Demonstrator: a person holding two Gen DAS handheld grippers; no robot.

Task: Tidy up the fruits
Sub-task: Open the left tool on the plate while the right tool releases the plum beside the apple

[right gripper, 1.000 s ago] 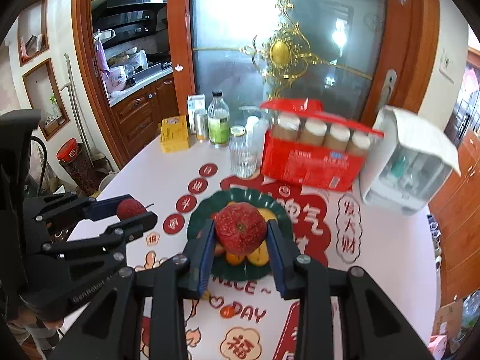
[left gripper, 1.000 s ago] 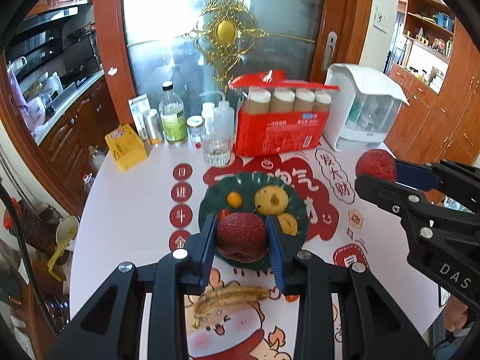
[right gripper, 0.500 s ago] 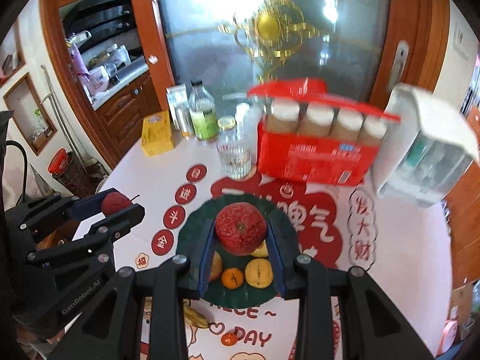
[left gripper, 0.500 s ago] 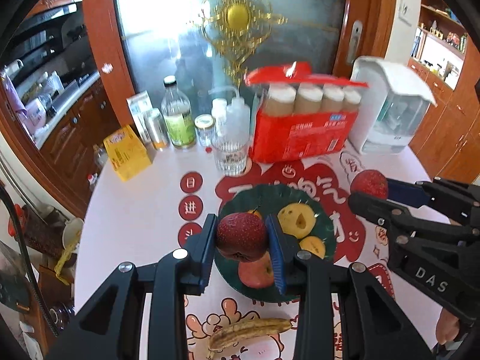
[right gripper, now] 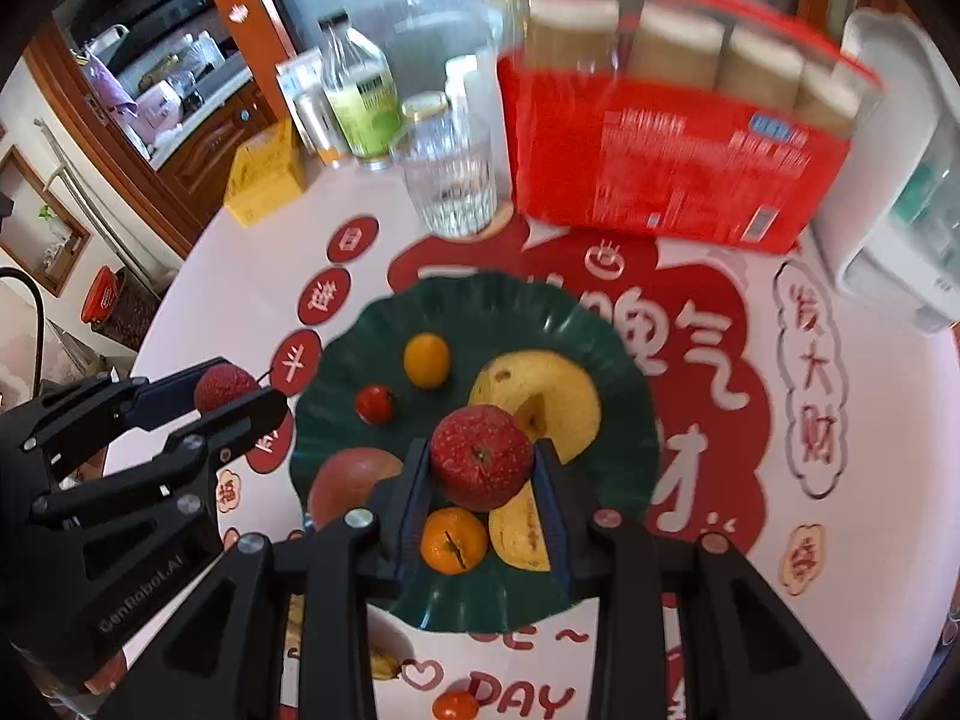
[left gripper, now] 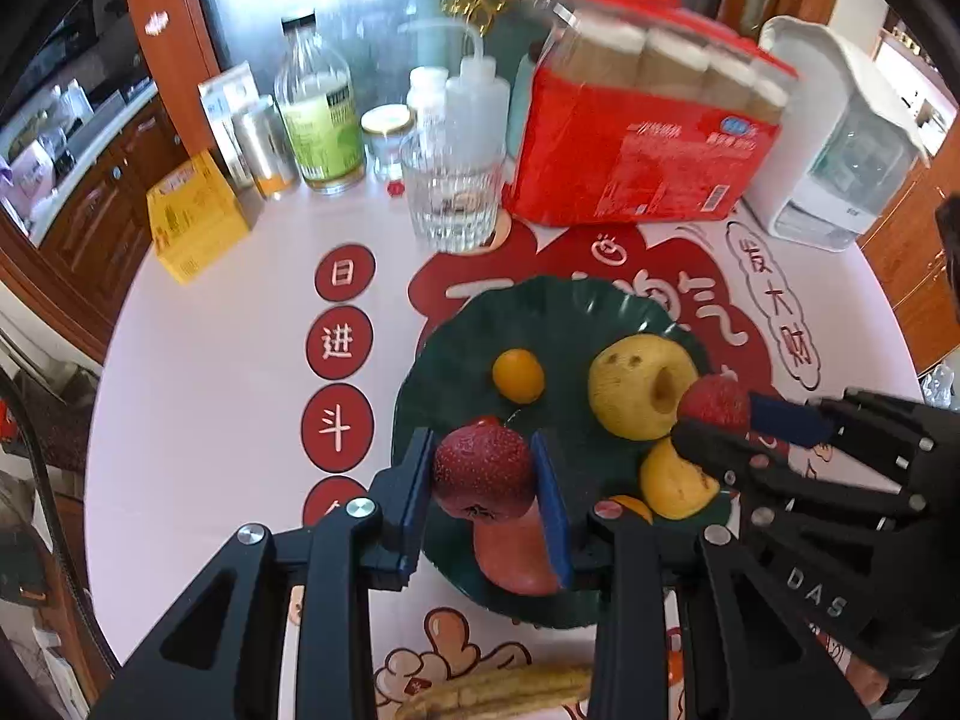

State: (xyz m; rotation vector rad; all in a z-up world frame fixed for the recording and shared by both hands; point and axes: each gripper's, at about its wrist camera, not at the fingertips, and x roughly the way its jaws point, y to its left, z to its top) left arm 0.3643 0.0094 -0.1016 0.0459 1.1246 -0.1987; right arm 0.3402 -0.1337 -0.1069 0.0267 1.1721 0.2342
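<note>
Over green plate [left gripper: 456, 324]: left gripper [left gripper: 485, 474] clamping red fruit [left gripper: 483, 467], right gripper [right gripper: 480, 471] clamping second red fruit [right gripper: 481, 457]. Placing step underway; next needing lowering into bare plate spots, then releasing.

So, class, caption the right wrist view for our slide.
Right gripper holds a bumpy red fruit over the green plate of fruit.

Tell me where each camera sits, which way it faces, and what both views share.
Left wrist: on the left gripper, looking steeply down at the green plate; its jaws clamp a red fruit, right gripper alongside.
Right wrist: on the right gripper, same downward angle; left gripper shows.
Shared: plate, glass, red package.
</note>
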